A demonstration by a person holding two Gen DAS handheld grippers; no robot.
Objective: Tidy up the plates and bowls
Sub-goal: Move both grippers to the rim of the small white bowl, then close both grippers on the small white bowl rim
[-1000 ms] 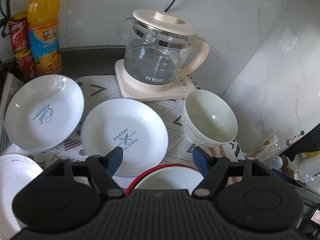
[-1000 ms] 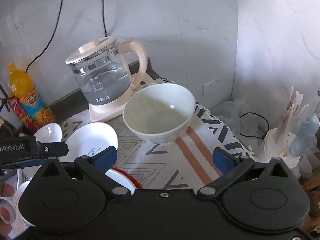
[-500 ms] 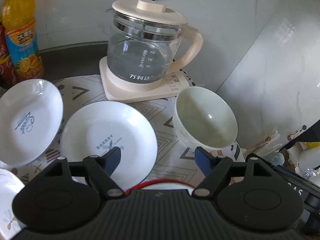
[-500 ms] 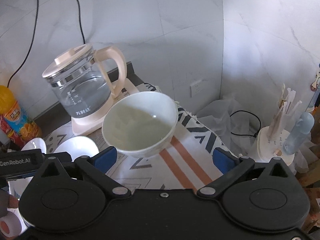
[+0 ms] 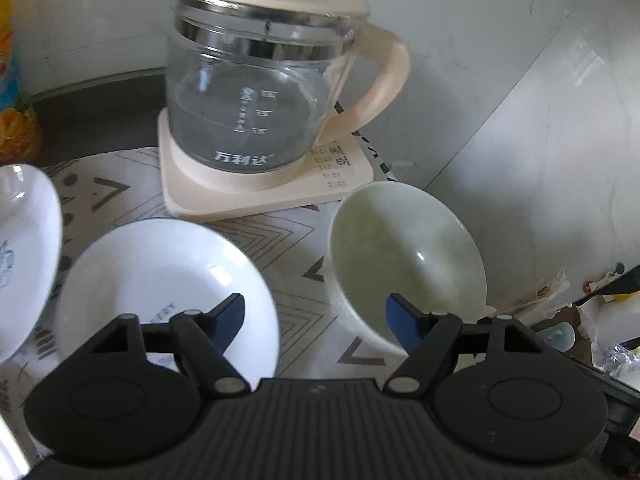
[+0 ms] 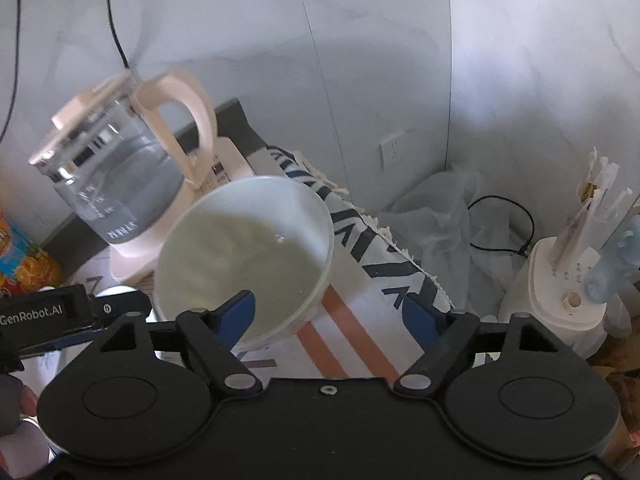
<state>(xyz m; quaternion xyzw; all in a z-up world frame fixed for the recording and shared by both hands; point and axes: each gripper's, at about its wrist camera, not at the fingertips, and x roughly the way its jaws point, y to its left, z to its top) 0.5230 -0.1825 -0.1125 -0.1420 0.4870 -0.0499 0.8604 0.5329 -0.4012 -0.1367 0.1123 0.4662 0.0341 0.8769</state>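
A pale bowl [image 5: 404, 256] stands on the patterned cloth [image 5: 288, 240], right of a white plate [image 5: 160, 276]; a second white plate [image 5: 24, 248] lies at the far left. My left gripper [image 5: 316, 314] is open, its left finger over the near plate and its right finger in front of the bowl's inside. In the right wrist view the same bowl [image 6: 244, 260] fills the middle. My right gripper [image 6: 330, 314] is open, its left finger over the bowl's inside and its right finger outside the bowl, over the cloth. The left gripper's body [image 6: 48, 316] shows at the left.
A glass kettle [image 5: 256, 92] on its cream base stands just behind the dishes, against the wall. An orange drink bottle [image 5: 12, 80] is at the far left. The cloth's fringed edge [image 6: 384, 232] runs right of the bowl; beyond it are a plastic bag [image 6: 440, 208] and a white holder [image 6: 560, 280].
Both grippers have moved forward toward the bowl and kettle, which now look larger. The red-rimmed bowl under the left gripper has gone out of view. Both stay open.
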